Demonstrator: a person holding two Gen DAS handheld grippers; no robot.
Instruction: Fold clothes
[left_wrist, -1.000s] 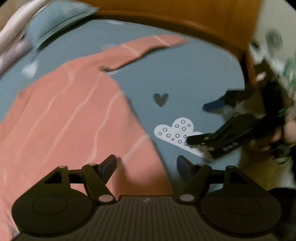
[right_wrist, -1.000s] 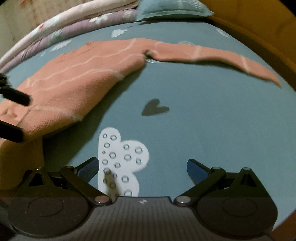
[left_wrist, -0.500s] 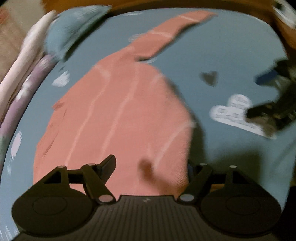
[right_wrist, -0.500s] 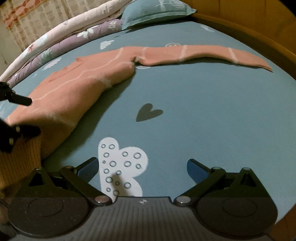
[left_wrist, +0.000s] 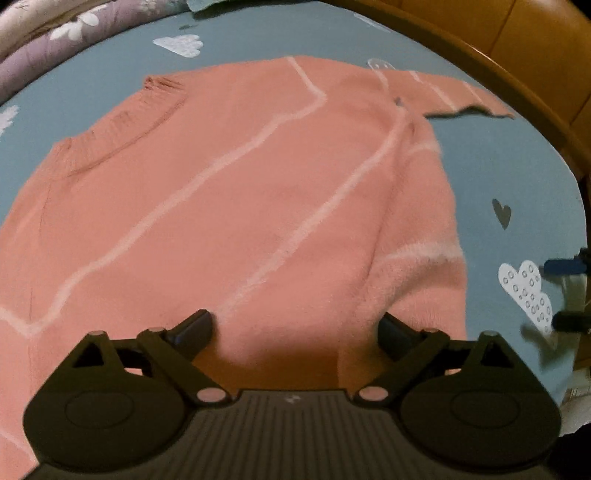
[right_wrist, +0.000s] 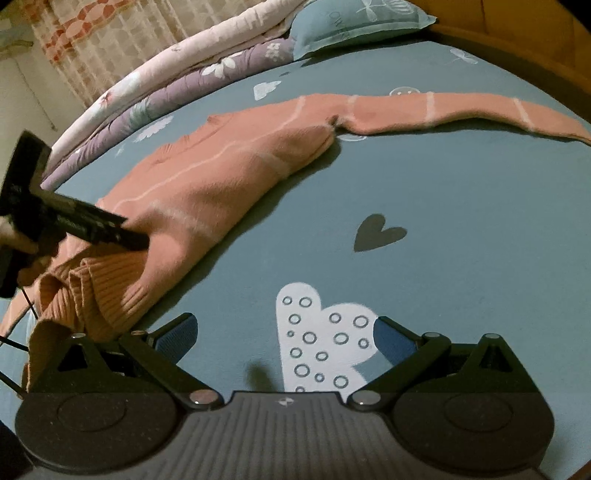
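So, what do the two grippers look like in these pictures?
Both are matte black plastic. The left gripper and the right gripper each have two round hubs, angular linkage arms with silver pivot pins, a ribbed centre plate bearing a small white mark, and blue pads on the fingertips. No sleeve is visible.

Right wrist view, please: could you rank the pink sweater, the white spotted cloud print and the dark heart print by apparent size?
1. pink sweater
2. white spotted cloud print, though nearness to the camera enlarges it
3. dark heart print
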